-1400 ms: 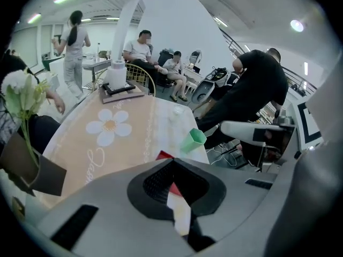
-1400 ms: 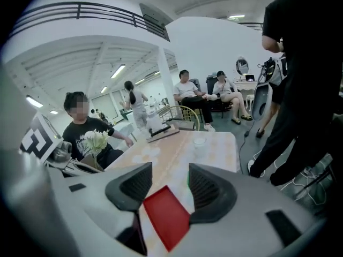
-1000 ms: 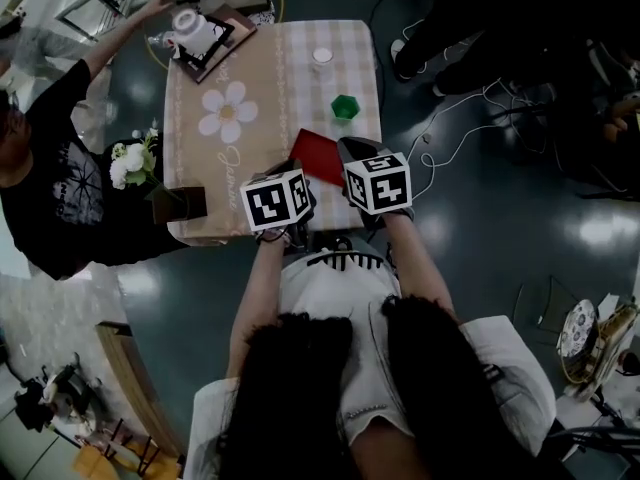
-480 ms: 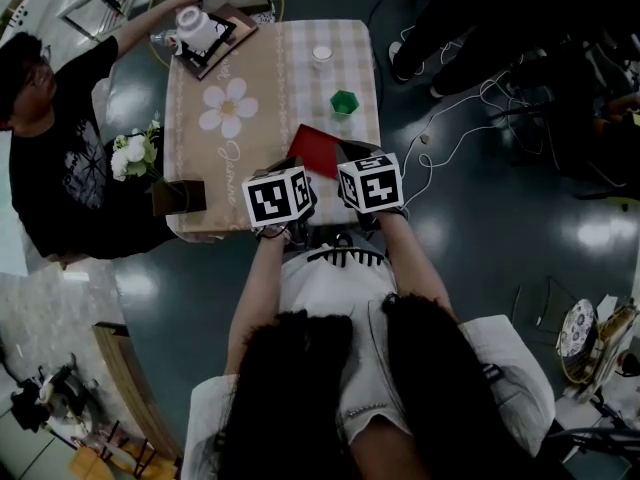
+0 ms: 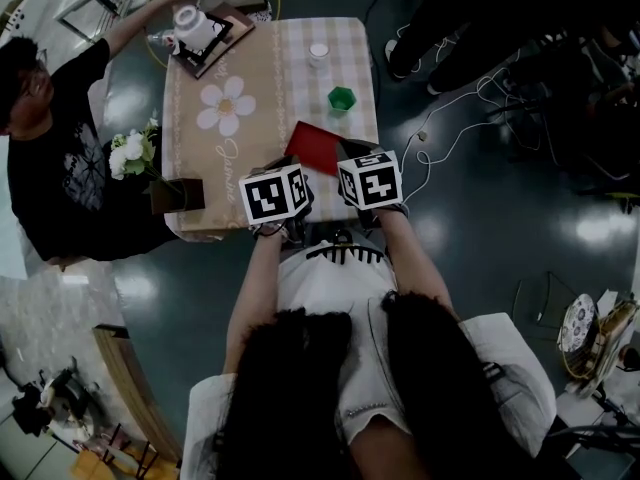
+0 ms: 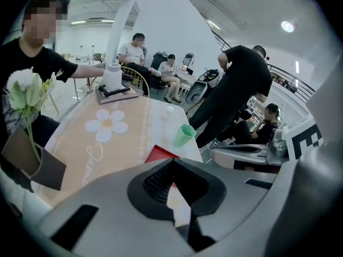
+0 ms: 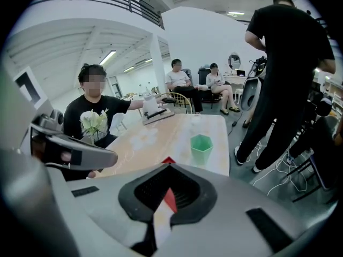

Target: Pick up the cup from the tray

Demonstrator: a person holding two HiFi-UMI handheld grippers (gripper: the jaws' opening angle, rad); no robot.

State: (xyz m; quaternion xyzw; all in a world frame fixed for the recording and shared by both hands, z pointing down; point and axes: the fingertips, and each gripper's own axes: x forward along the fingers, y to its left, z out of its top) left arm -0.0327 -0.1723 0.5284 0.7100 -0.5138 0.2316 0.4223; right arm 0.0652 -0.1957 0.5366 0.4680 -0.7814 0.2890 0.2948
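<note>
A green cup (image 5: pixel 342 99) stands on the tablecloth at the table's right side, also in the left gripper view (image 6: pixel 185 135) and the right gripper view (image 7: pixel 201 149). A red flat tray (image 5: pixel 313 148) lies just in front of both grippers. On the far left corner a dark tray (image 5: pixel 205 46) carries a white pot (image 5: pixel 190 23), and a person's hand reaches to it. My left gripper (image 6: pixel 174 199) and right gripper (image 7: pixel 163 208) hover side by side over the table's near edge, both shut and holding nothing.
A small white cup (image 5: pixel 319 52) stands at the far middle. White flowers (image 5: pixel 133 156) in a brown bag (image 5: pixel 178 195) occupy the near left corner. A person in black (image 5: pixel 55 158) sits at the left; another stands right of the table (image 7: pixel 284 63). Cables (image 5: pixel 450 128) trail on the floor.
The right gripper has drawn back a little toward the near edge. The person on the left has shifted further into view, with the hand still at the far tray.
</note>
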